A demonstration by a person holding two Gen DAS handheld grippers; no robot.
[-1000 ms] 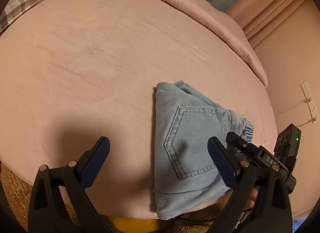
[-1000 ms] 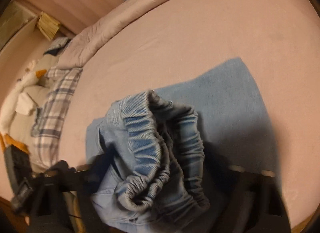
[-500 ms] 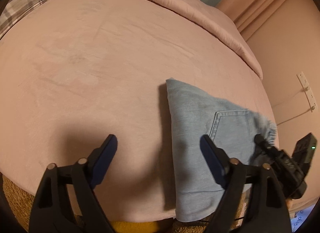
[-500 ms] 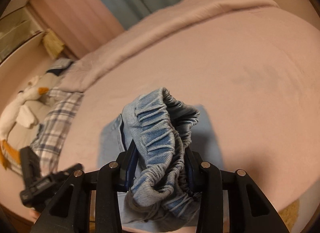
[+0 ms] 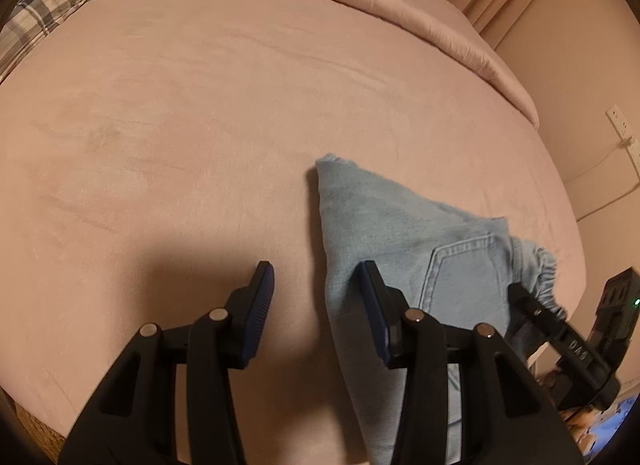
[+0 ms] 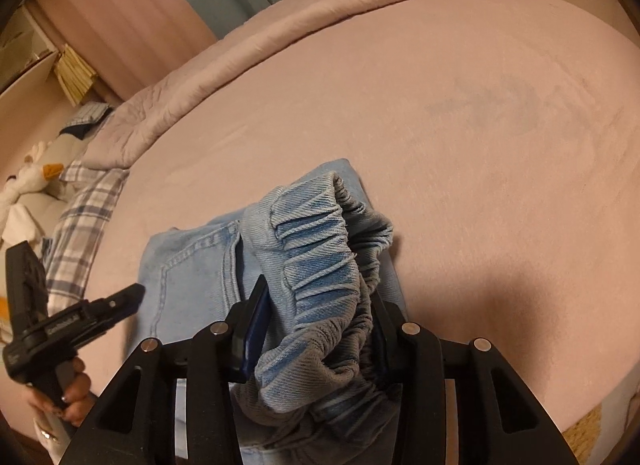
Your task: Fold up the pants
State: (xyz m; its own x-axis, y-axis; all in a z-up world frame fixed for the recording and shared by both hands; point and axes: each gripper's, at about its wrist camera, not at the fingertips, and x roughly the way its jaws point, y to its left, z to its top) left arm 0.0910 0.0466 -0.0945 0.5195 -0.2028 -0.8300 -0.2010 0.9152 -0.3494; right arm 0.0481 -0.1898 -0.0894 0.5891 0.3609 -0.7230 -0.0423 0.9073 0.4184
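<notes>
1. Position of work: the pants (image 5: 400, 233), light blue denim, lie folded on the pink bed (image 5: 200, 125), near its front edge and toward the right side in the left wrist view.

2. Governing relation: the folded edge of the pants runs away from the left gripper (image 5: 316, 285), roughly in line with its pointing direction. That edge sits between the two jaws, closer to the right-hand jaw, which overlaps the denim. The bundle's long axis runs from the near bed edge toward the far corner of the fold.

3. Left gripper: the jaws have just been closing and stand partly spread. They straddle the folded edge, but no pinch on the cloth is visible.

4. Right gripper (image 6: 320, 317): clamped on the gathered elastic waistband (image 6: 320, 257), which bulges up between the jaws, lifted clear of the layers beneath.

5. Nearer hand: the right gripper already has the cloth; the left is beside it at the opposite side of the bundle.

6. Condition of garment: a stitched back pocket (image 5: 464, 277) faces up; the lower layers lie flat, the waistband end is bunched and not yet laid down.

7. Judgement: the final fold appears in progress.
</notes>
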